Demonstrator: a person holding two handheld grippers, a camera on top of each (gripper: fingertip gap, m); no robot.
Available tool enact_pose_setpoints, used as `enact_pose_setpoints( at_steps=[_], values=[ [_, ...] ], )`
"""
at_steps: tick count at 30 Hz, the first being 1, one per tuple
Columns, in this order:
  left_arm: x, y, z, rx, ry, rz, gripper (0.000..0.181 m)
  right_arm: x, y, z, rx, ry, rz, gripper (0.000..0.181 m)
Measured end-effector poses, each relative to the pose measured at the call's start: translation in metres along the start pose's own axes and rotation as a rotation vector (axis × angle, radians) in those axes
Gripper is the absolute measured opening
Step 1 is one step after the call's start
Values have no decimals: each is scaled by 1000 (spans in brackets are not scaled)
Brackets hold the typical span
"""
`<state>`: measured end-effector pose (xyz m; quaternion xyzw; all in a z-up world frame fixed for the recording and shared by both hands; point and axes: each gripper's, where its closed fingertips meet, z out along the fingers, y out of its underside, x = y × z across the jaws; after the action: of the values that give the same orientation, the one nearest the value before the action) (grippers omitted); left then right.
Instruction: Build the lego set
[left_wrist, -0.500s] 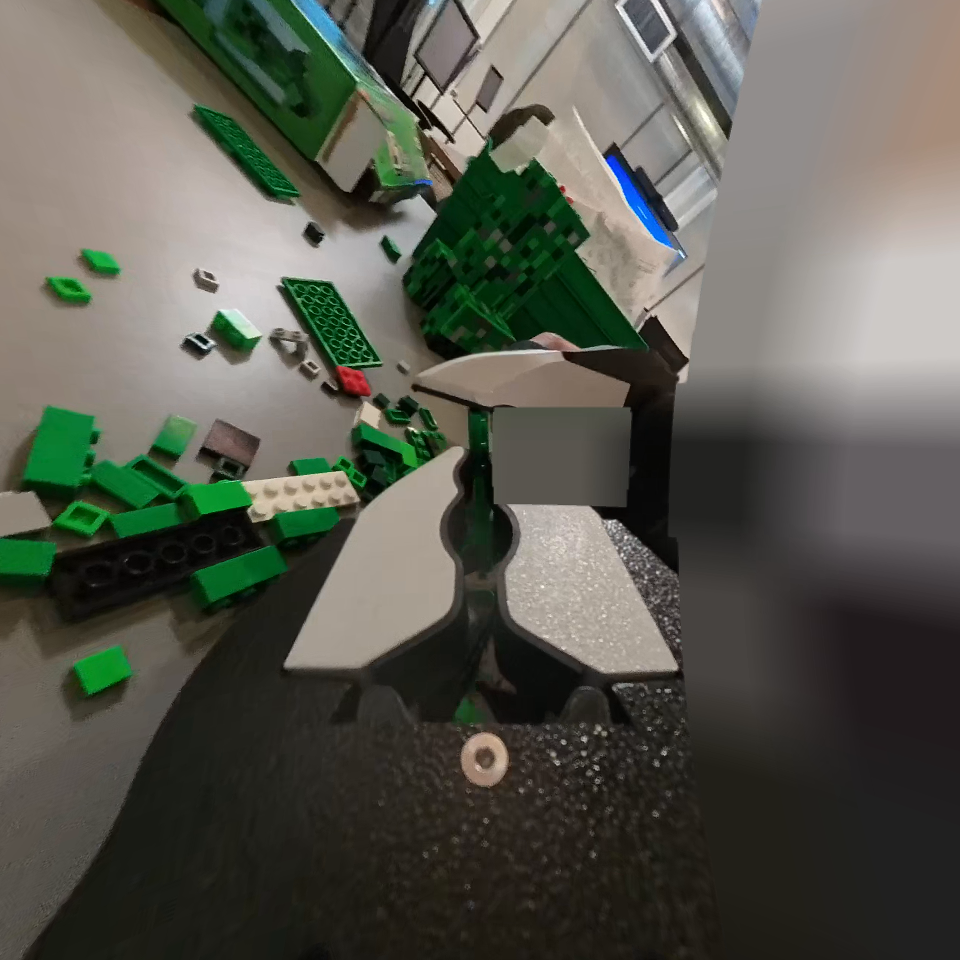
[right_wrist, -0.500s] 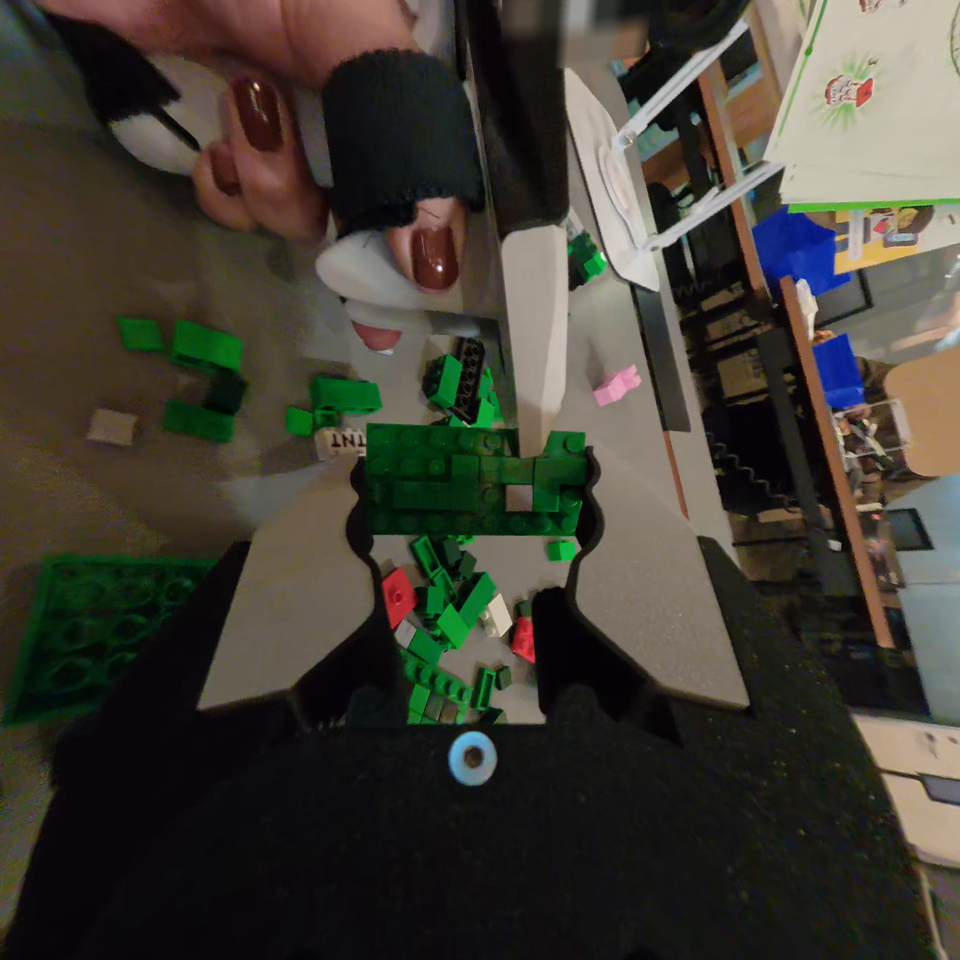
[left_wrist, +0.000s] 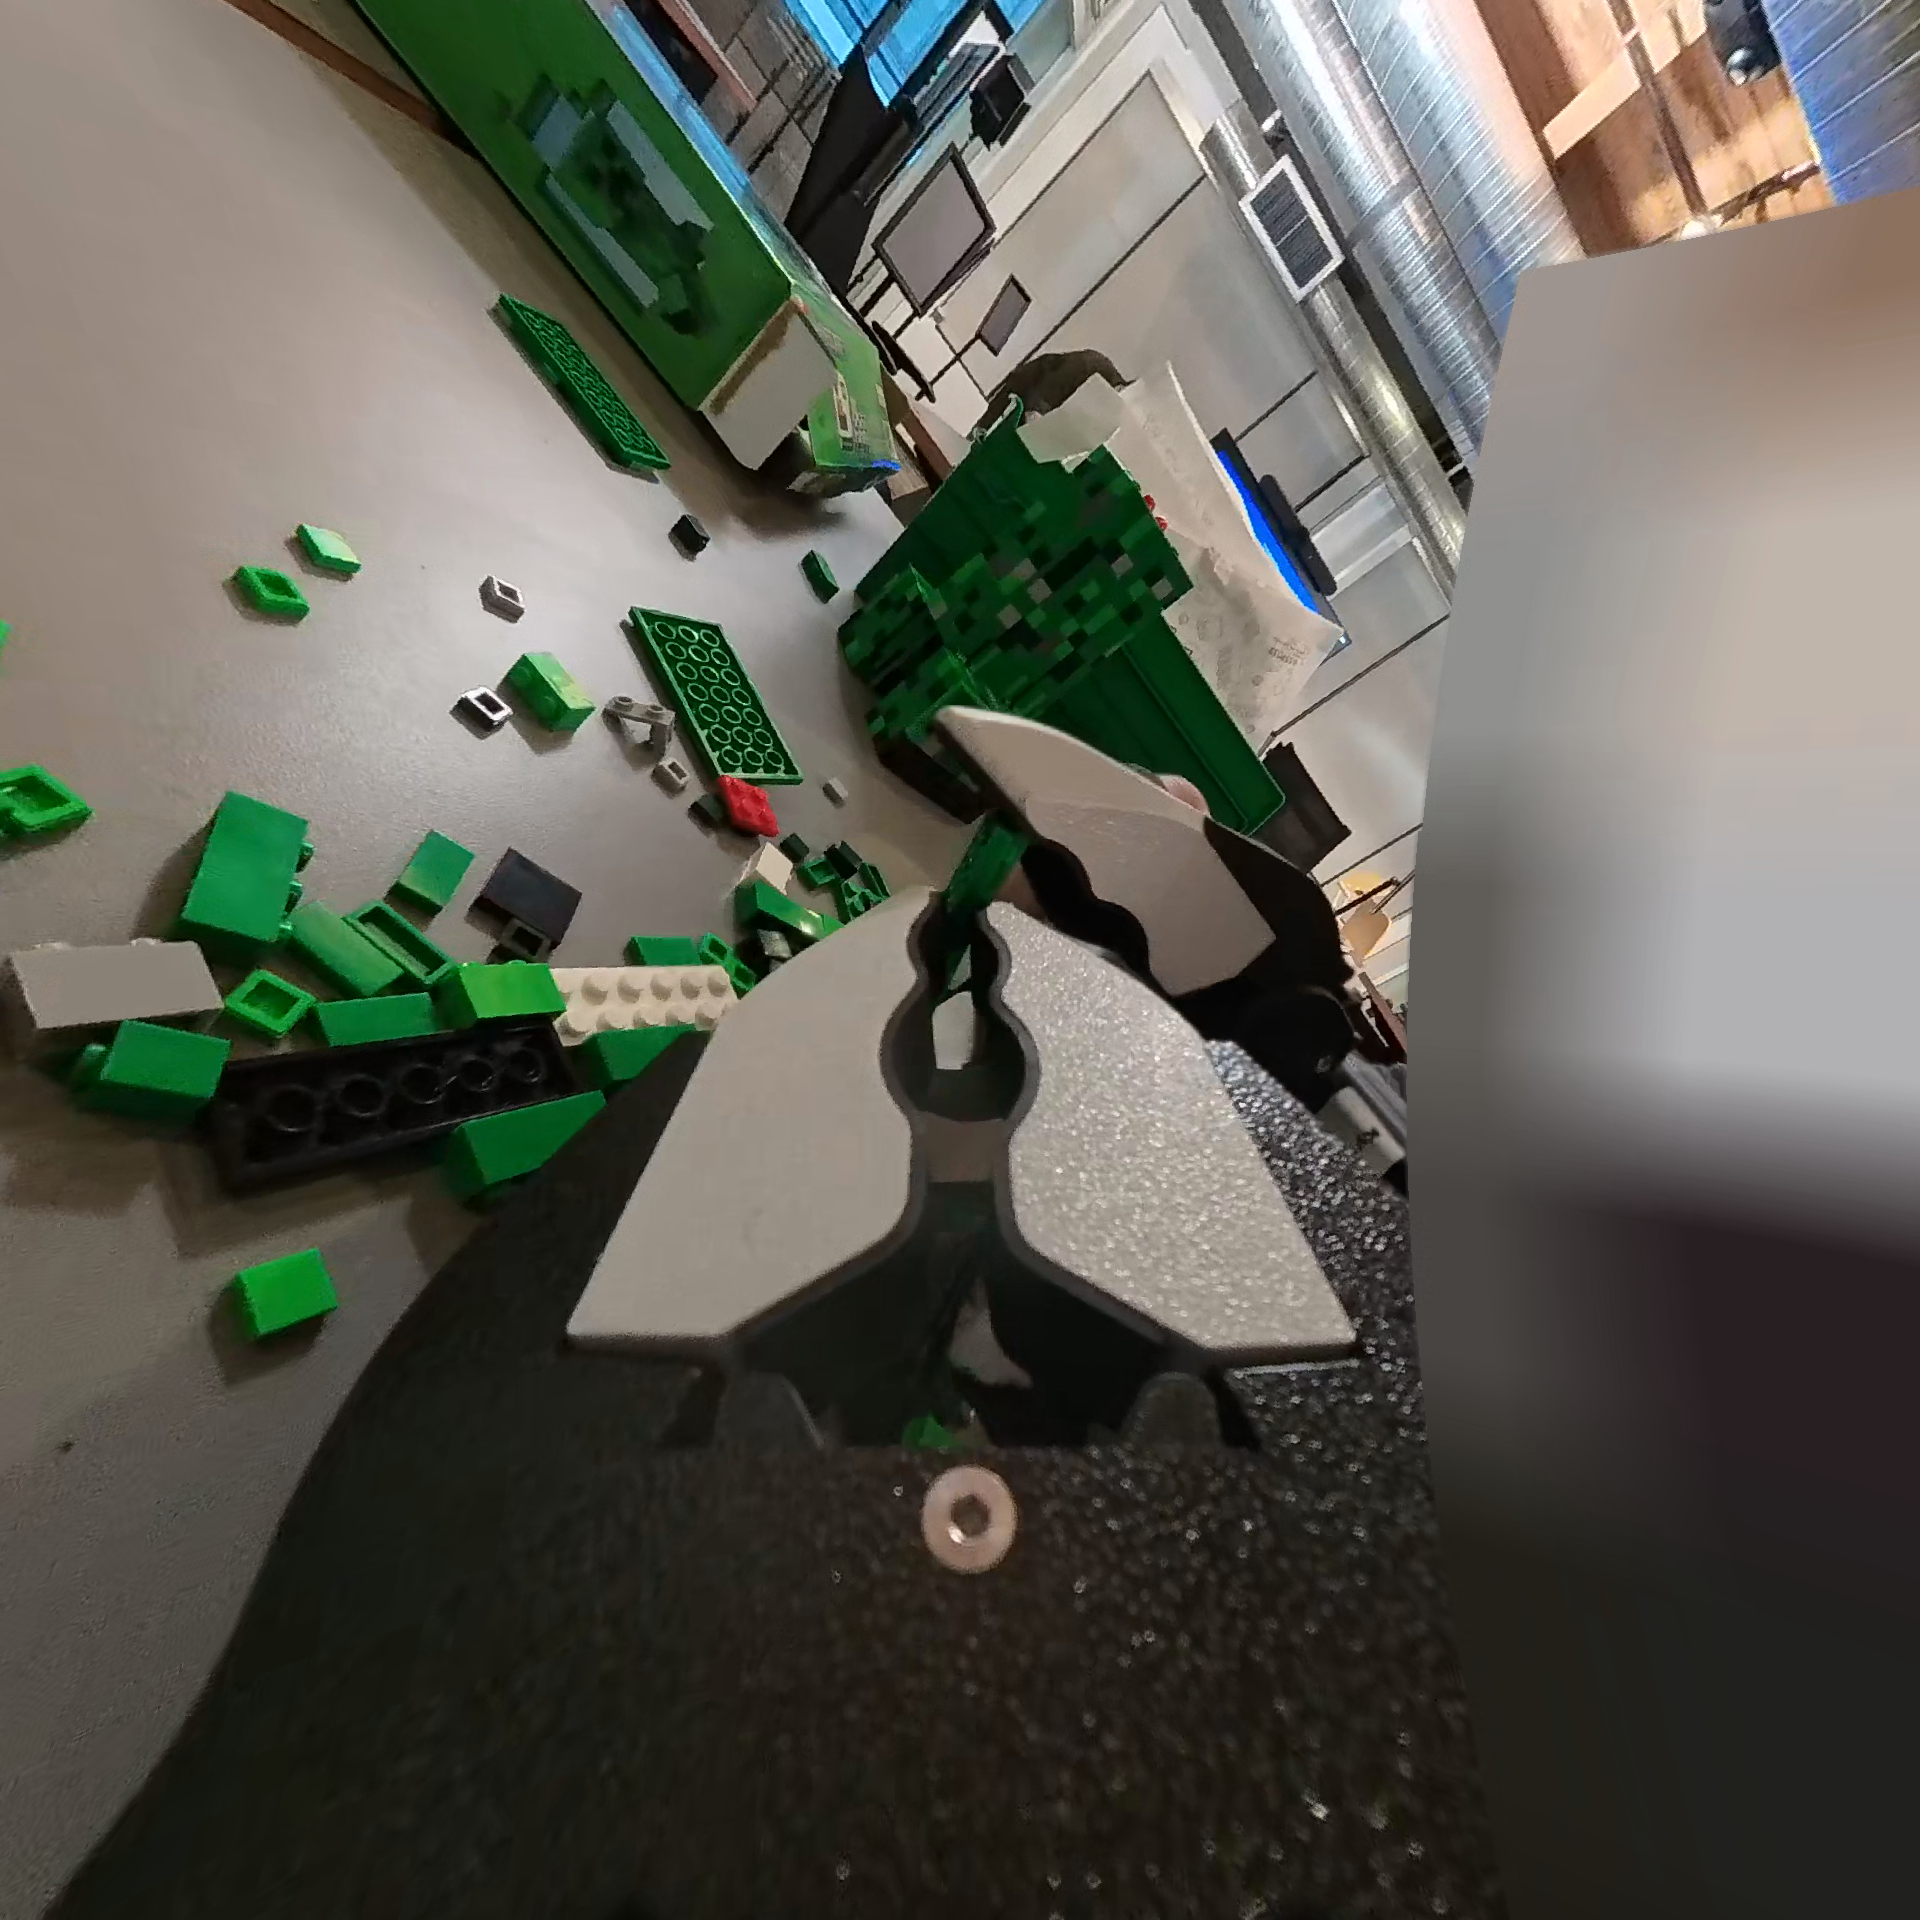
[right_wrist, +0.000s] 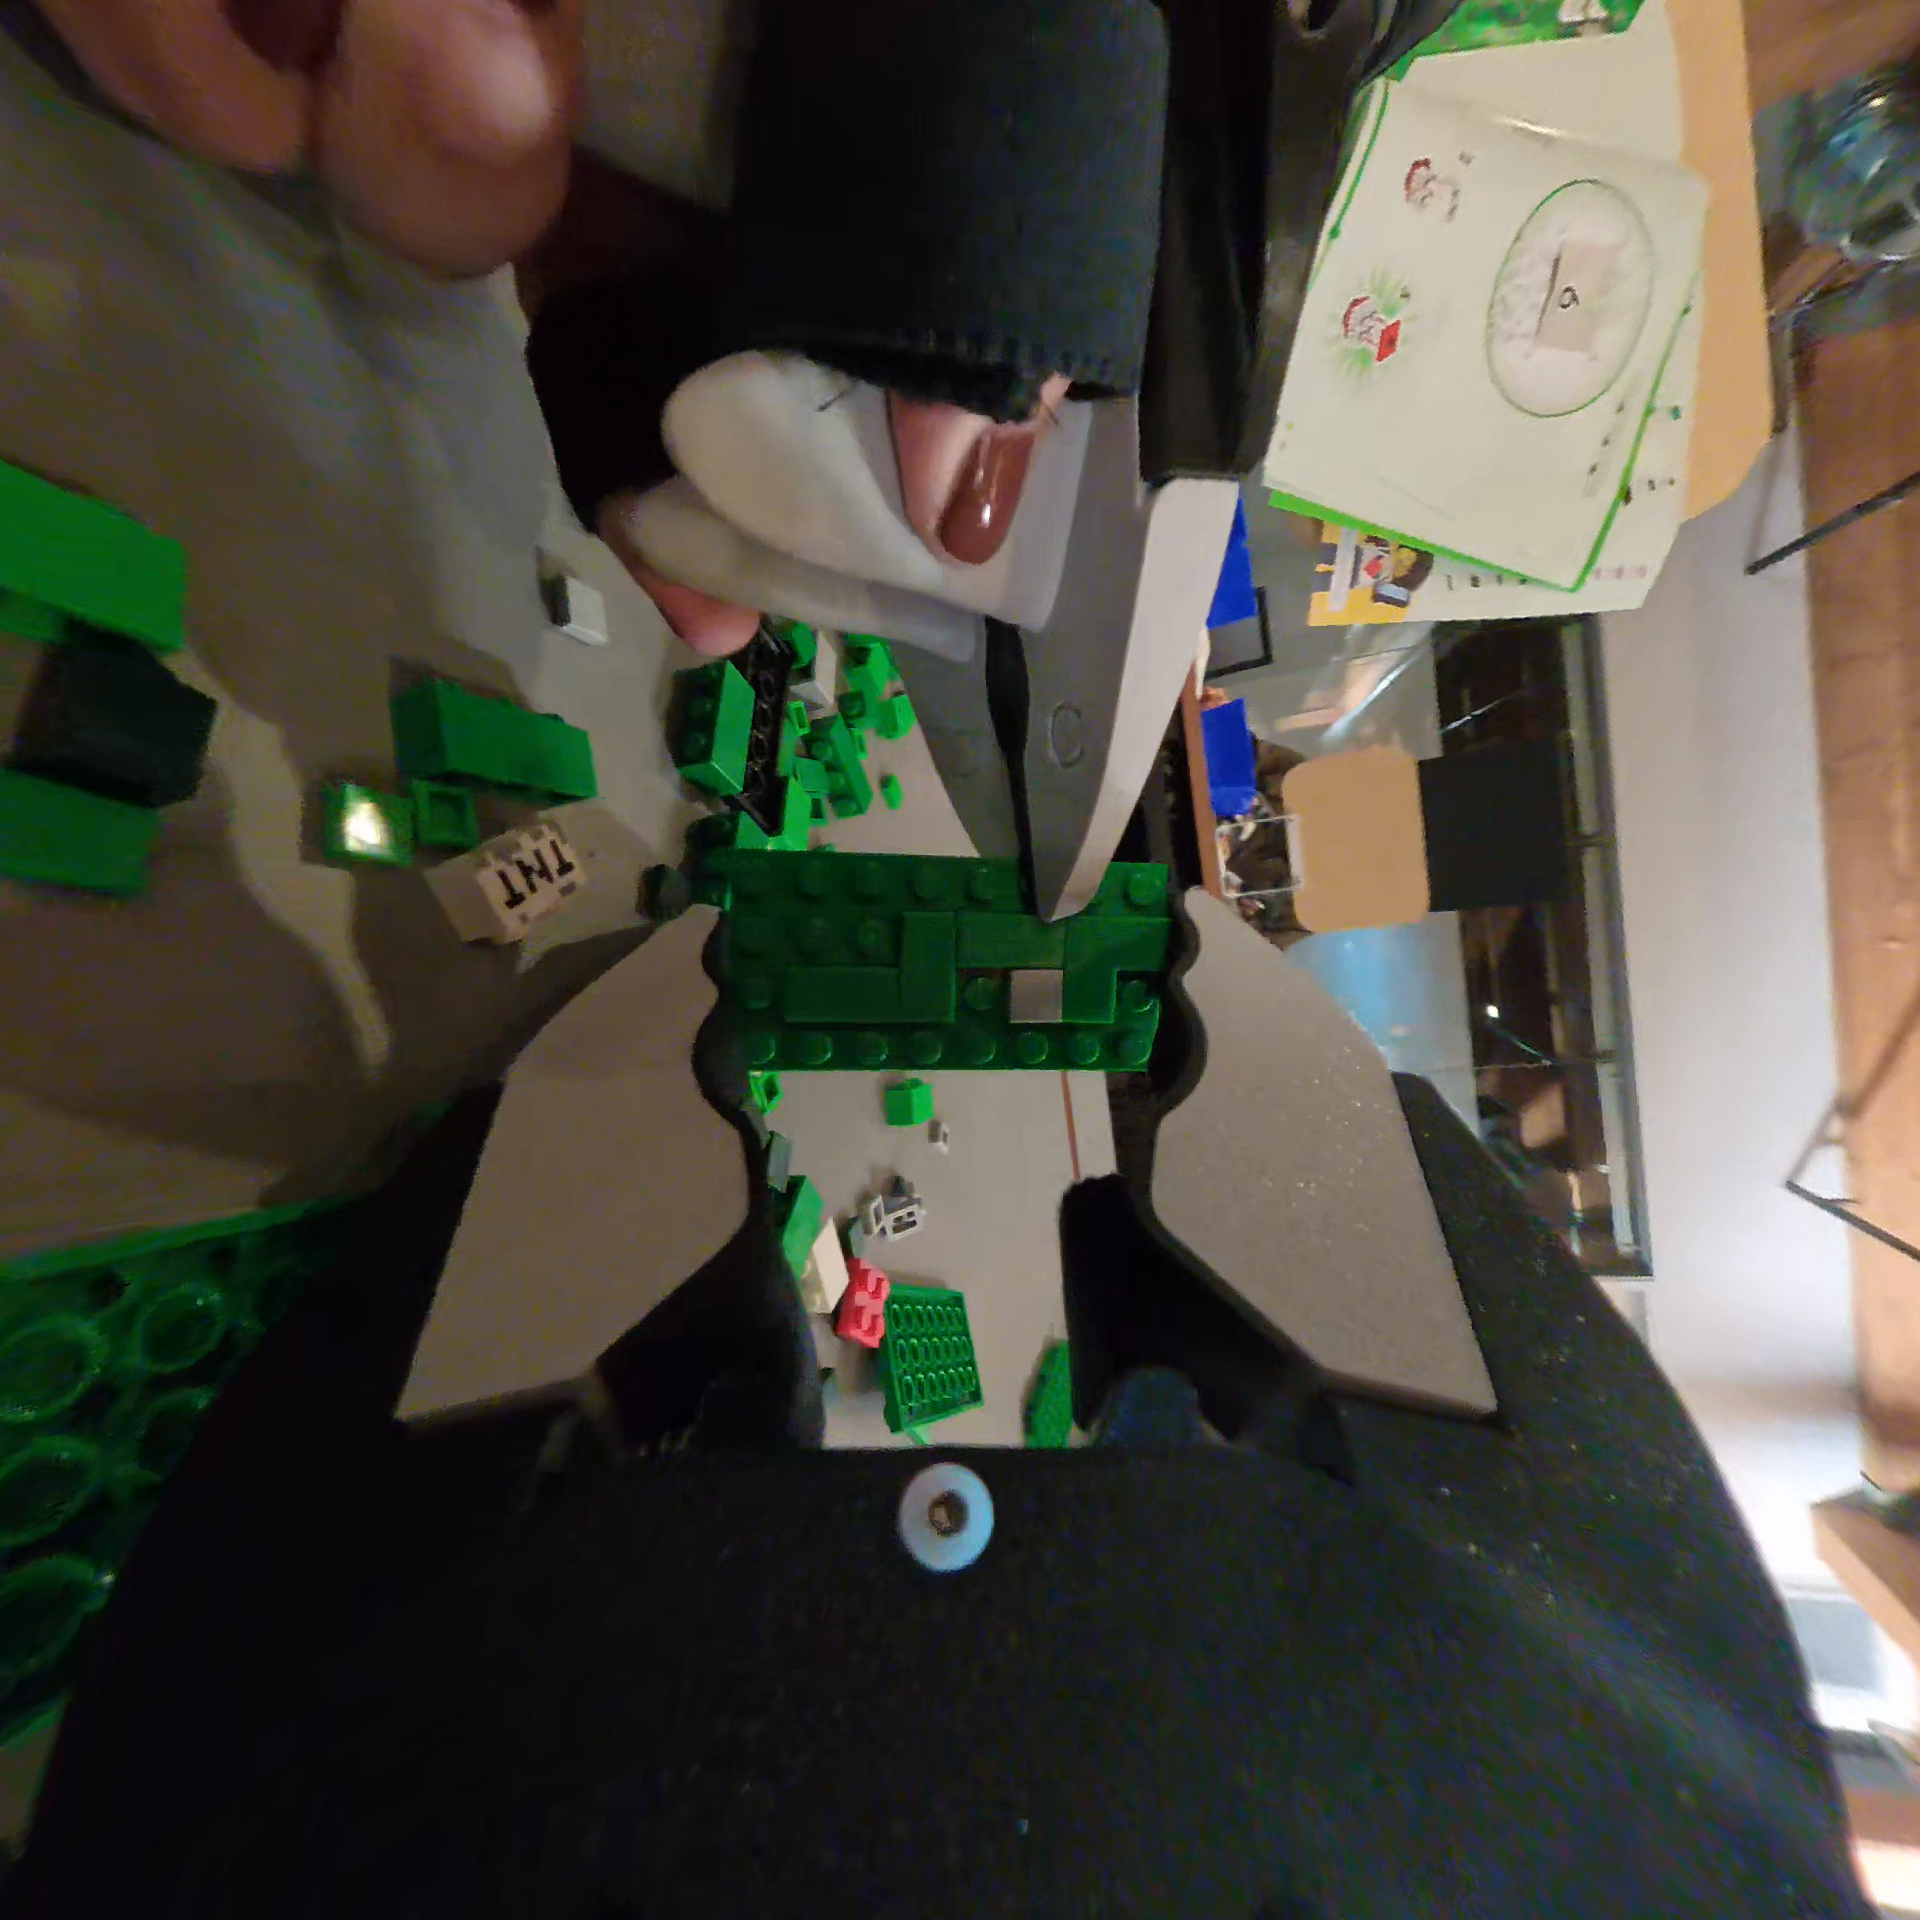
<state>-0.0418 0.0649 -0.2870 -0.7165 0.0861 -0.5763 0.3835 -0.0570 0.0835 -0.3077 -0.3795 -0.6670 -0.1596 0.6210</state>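
Both grippers lifted higher, right gripper (right_wrist: 945, 987) and left gripper (left_wrist: 961, 935) jaws clamped on one green plate assembly (right_wrist: 935, 966)

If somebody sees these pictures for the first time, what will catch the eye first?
First, the green plate assembly, clamped flat between the right gripper fingers in mid-frame, with the left gripper tip pinching its far edge. Next, the loose bricks scattered over the grey table, left in the left wrist view. Behind them stands the big green pixelated model.
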Motion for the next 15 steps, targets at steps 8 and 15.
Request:
enact_pose_setpoints(
  at_steps=[8, 15],
  values=[
    [0, -3, -1, 36, 1, -14, 2, 7, 1, 1, -36, 99, -94, 77],
    [-14, -12, -7, 87, -72, -67, 7, 2, -16, -12, 95, 162, -221, 17]
  ],
)
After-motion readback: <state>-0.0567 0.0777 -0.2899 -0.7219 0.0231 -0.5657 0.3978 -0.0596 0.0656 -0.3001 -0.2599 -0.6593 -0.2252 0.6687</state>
